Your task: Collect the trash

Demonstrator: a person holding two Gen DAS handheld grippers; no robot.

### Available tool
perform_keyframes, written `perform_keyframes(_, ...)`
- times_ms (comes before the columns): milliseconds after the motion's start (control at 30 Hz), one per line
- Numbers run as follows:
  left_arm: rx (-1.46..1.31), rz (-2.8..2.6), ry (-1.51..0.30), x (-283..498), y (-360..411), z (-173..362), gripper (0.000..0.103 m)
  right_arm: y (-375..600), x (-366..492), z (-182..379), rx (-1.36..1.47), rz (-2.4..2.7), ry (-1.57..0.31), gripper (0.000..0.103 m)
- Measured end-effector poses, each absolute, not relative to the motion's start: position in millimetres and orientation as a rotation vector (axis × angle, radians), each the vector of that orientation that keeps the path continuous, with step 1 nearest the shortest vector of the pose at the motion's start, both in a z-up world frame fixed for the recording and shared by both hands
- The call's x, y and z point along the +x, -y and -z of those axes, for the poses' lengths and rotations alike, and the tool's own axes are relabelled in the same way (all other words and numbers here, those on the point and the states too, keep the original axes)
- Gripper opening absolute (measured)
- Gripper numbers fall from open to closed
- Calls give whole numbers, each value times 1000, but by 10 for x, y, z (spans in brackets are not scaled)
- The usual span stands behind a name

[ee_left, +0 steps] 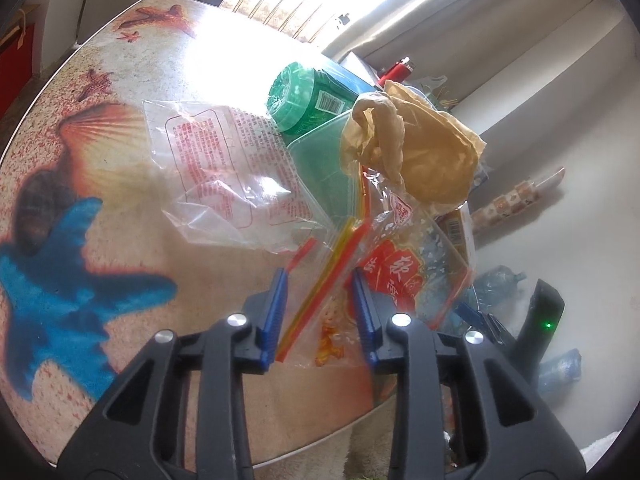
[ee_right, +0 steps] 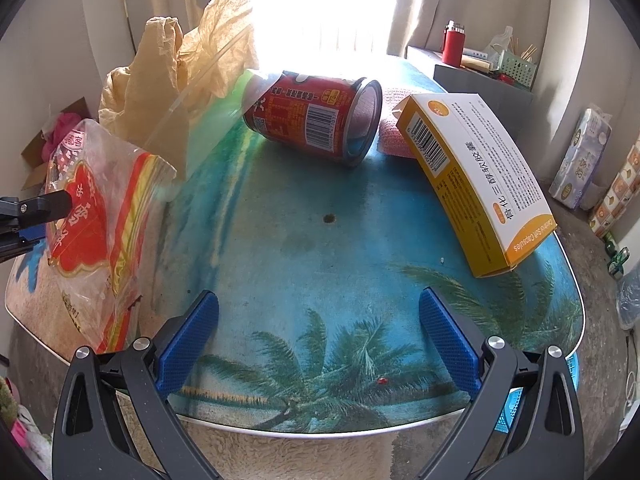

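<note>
A clear zip bag [ee_left: 400, 276] with a red label and a red-yellow strip lies between the jaws of my left gripper [ee_left: 320, 276]. The blue pads stand a narrow gap apart, and I see no pad pressing on it. The right wrist view shows that bag [ee_right: 92, 216] upright at the left, with the left gripper [ee_right: 44, 208] against it. My right gripper [ee_right: 319, 300] stands wide open over the table's near edge, holding nothing. Beyond it lie a red can [ee_right: 312, 116] on its side and a yellow-white medicine box [ee_right: 480, 176].
On the beach-print table [ee_left: 120, 260] lie a clear printed wrapper [ee_left: 224, 168], a green tub [ee_left: 308, 100], a green clear box [ee_left: 324, 168] and crumpled brown paper [ee_left: 420, 148]. A pink cloth [ee_right: 392, 136] sits behind the can. Plastic bottles [ee_left: 500, 284] lie on the floor.
</note>
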State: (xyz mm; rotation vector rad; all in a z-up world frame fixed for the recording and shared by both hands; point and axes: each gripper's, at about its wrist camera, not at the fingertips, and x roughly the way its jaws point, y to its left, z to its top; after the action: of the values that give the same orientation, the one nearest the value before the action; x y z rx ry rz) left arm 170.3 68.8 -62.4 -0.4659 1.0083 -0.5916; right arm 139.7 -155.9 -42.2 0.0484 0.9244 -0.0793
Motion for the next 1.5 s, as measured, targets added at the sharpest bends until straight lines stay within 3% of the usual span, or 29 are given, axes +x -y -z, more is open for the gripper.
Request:
perform_keyframes(133,-472,608,-1013,1630,-706,655,14,1557,1430,427,48,80,-937,97)
perform_keyframes(433,-476,669,-1017,1481,-768,669,0,1569,1468,443,47,82,-941,97)
perform_keyframes(1000,-860,653,-803,980,-1952,363,0,1586,1469,478,48,88,-943,97)
perform_keyframes(1267,-1034,383,-717,1806,-2362,299,0,1577,1540,483,56,103,-968,97)
perform_keyframes(1500,-872,195,-828,2584,-2056,356,1,1583,1643,478,61,110,-987,97)
